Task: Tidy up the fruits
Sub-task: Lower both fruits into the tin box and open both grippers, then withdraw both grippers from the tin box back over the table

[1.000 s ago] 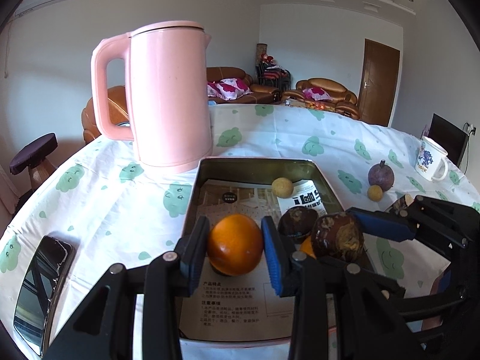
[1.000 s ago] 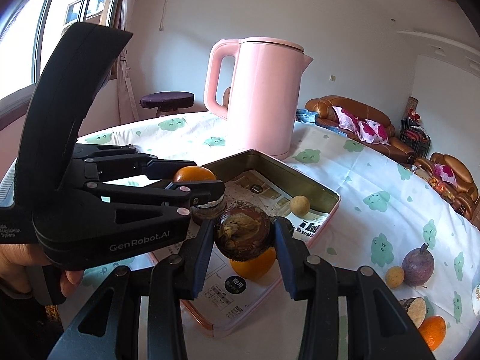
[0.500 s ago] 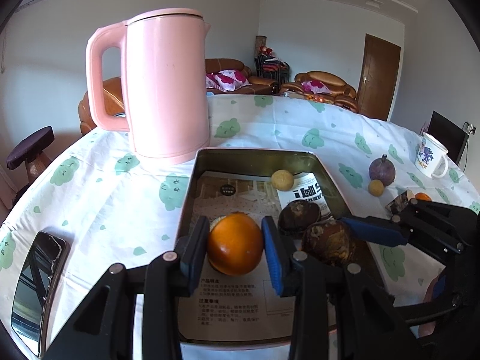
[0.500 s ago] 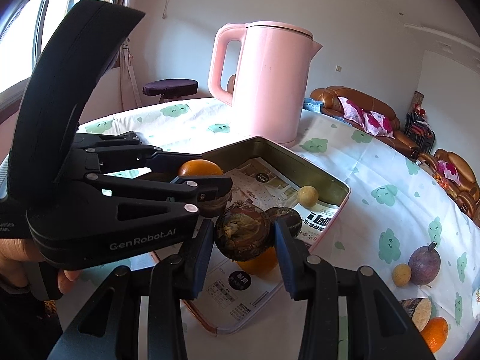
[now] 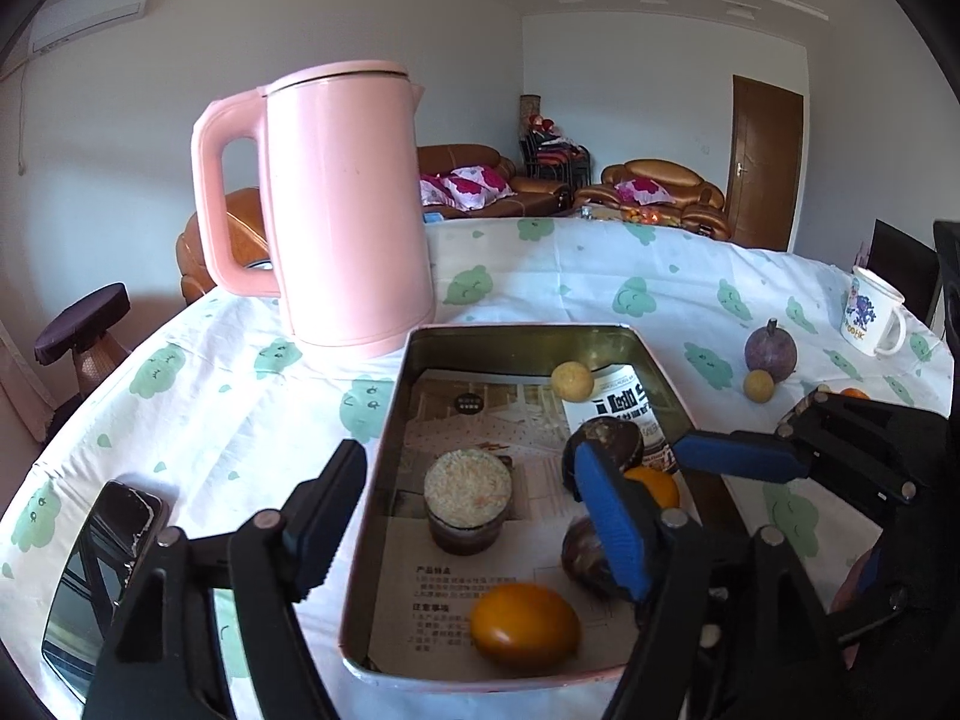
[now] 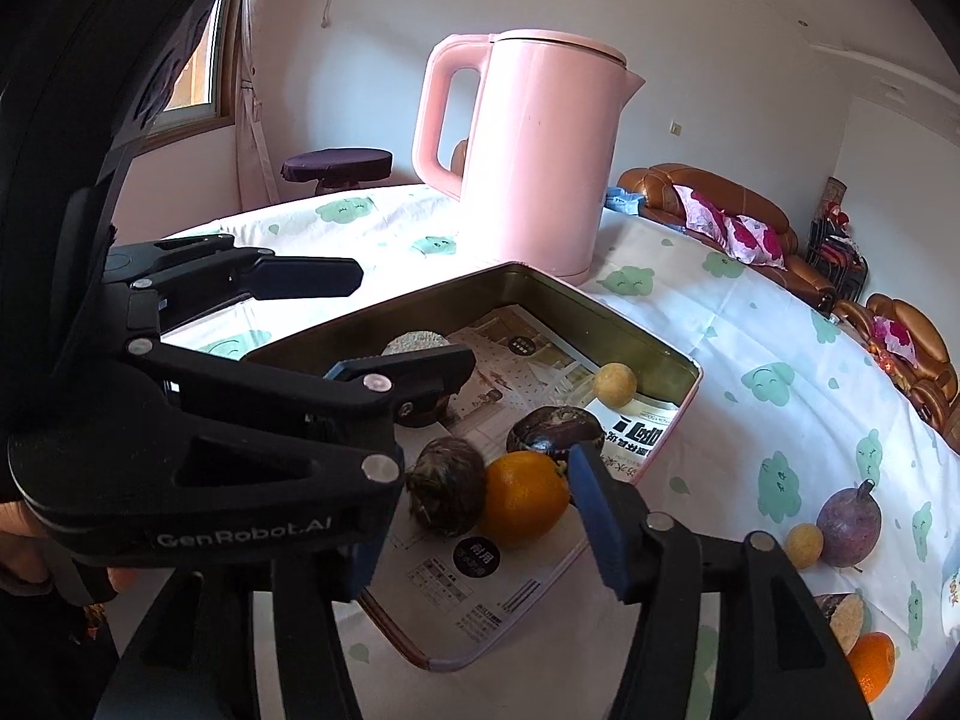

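Desk under white cloth with green prints [image 5: 540,276], tall pink kettle [image 5: 345,210] behind shallow paper-lined metal tray [image 5: 522,336]. Left gripper [image 5: 474,516] jaws opening, nothing between; round orange fruit [image 5: 525,624] lies loose at tray's near edge. Right gripper [image 6: 480,516] jaws opening (pads clear of fruit); dark brown round fruit [image 6: 447,486] rests in tray, touching second orange [image 6: 525,498].
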